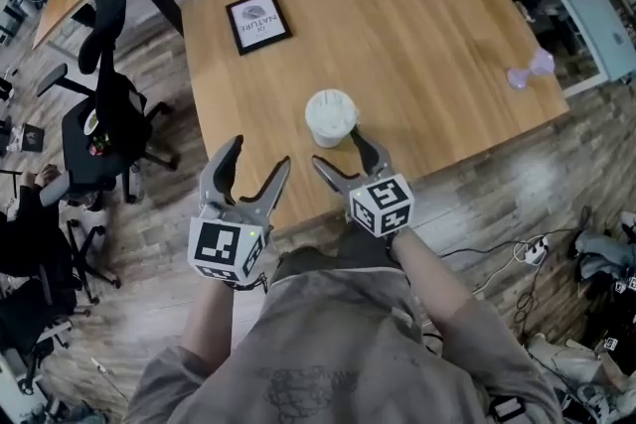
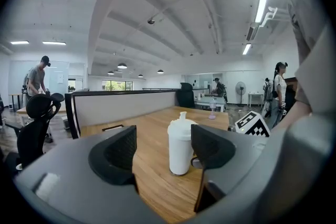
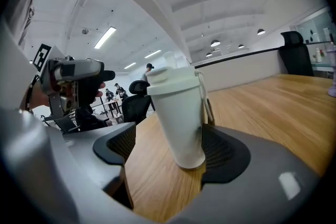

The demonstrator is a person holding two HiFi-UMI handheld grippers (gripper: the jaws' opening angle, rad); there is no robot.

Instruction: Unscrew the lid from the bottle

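While the wooden table (image 1: 417, 25) fills most of the head view, the work sits by its near edge, just below the frame's centre. The left gripper (image 1: 258, 159) hangs over the table's near corner at lower left. Its claw is parted and empty, and the bottle shows only beyond it, well apart. The right gripper (image 1: 338, 149) reaches in from lower centre with its claw spread wide around the white plastic bottle (image 1: 330, 117). In the right gripper view the bottle stands close against the pad at frame right; whether it touches I cannot tell. There is a clear gap to the pad at frame left, so nothing is clamped.

From where I stand, the worry is that off-centre placing. If the claw closes, one pad may push first and shove or tip a tall bottle on a small base, not far from the table's edge. A loose hold on the body would also let the whole bottle spin when the top is turned.

The bottle stands upright on the wood, its long axis vertical. Its lid (image 3: 176, 80) is on, and the small spout (image 2: 182, 115) points straight up.
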